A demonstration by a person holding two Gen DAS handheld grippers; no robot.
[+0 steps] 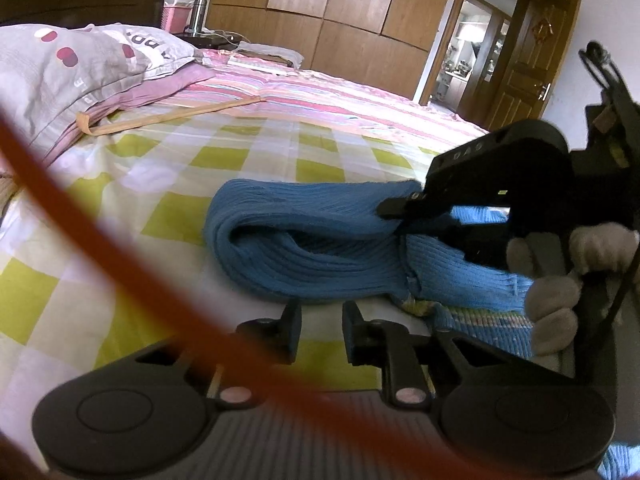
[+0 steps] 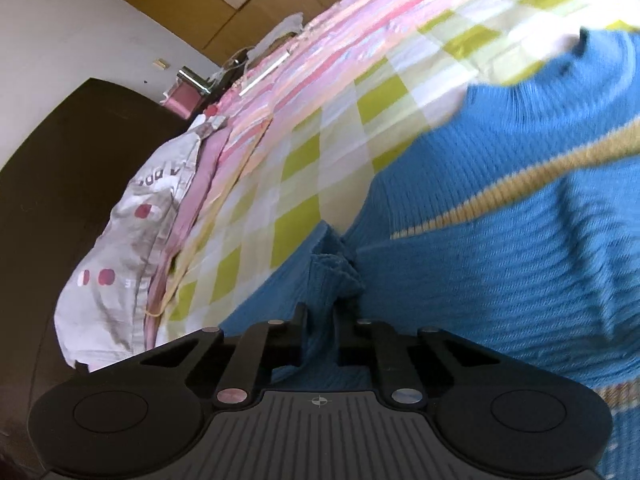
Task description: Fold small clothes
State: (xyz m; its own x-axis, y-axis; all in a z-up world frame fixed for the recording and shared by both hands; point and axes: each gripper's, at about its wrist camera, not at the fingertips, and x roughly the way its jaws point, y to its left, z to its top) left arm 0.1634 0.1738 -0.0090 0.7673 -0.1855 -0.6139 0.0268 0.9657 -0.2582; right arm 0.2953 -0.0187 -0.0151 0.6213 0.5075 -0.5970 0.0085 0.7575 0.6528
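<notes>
A small blue ribbed knit sweater [image 1: 304,240] with a yellow stripe lies on the checked bedspread [image 1: 168,184], its sleeve folded into a thick roll. My left gripper [image 1: 321,312] is open and empty, just in front of the roll's near edge. My right gripper [image 1: 400,210] comes in from the right, held by a gloved hand, and is shut on the sweater's fabric. In the right wrist view the sweater [image 2: 500,248] fills the right side and a pinched fold of it sits between the right gripper's [image 2: 320,314] fingers.
A grey pillow [image 1: 76,68] with red dots lies at the bed's head on the left. A tan strap [image 1: 168,118] lies across the bed. A blurred red cord [image 1: 120,264] crosses the left wrist view. Wooden wardrobes [image 1: 340,12] and a doorway stand behind.
</notes>
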